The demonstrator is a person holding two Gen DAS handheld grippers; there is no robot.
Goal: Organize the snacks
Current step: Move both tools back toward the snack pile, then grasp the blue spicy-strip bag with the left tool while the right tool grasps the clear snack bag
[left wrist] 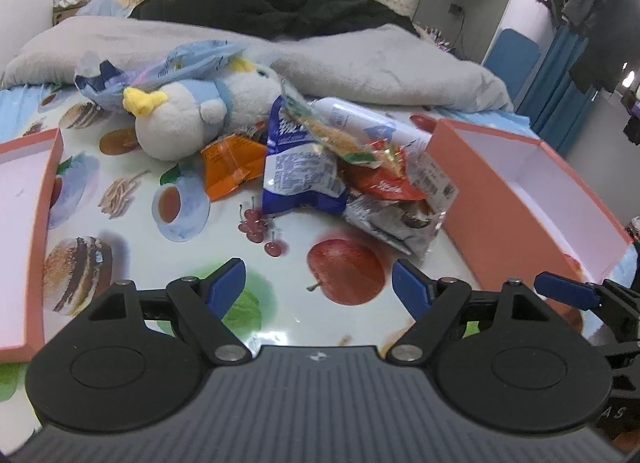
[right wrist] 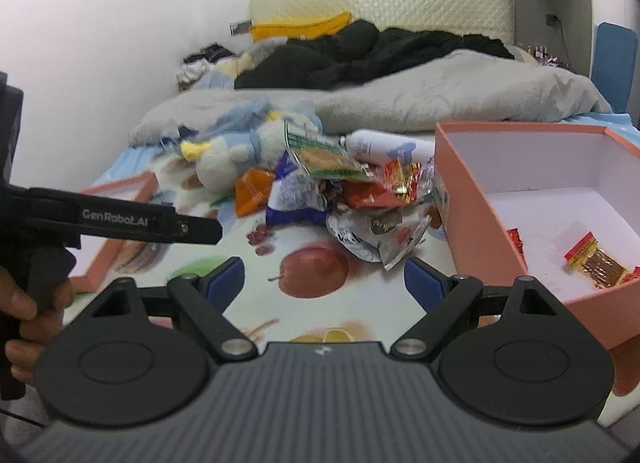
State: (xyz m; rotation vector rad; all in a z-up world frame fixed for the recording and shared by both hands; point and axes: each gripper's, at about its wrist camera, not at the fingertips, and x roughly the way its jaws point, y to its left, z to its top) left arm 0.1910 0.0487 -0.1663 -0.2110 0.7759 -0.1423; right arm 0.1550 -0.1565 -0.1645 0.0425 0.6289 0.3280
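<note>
Snacks sit in a loose heap on a food-print sheet spread over the bed, at about 12 o'clock from both grippers and well clear of their tips. L gripper hangs over the printed red apple w/ jaws spread wide, nothing between the blue pads. R gripper is likewise wide apart and empty, its pads flanking the same apple print as seen from the R wrist cam. In the pile: blue-and-white bag at centre, orange pouch at its 9 o'clock, green-trimmed cracker pack lying tilted on top, red wrappers at 3 o'clock, silver-black bag nearest the grippers. White bottle lies on its side behind the heap, approx 1 o'clock. Plush toy, white w/ yellow bits, lies at 10 o'clock of the heap, touching the orange pouch's far edge. Pink box stands at 3 o'clock, just beside the pile; inside it lie a few small red-and-gold packs near the close wall. Pink lid, shallow, white inside, rests at 9 o'clock, well apart from the snacks. Person's hand grips the L tool's handle at the far 9 o'clock edge of the R cam. Grey blanket and dark clothing lie bunched beyond.
</note>
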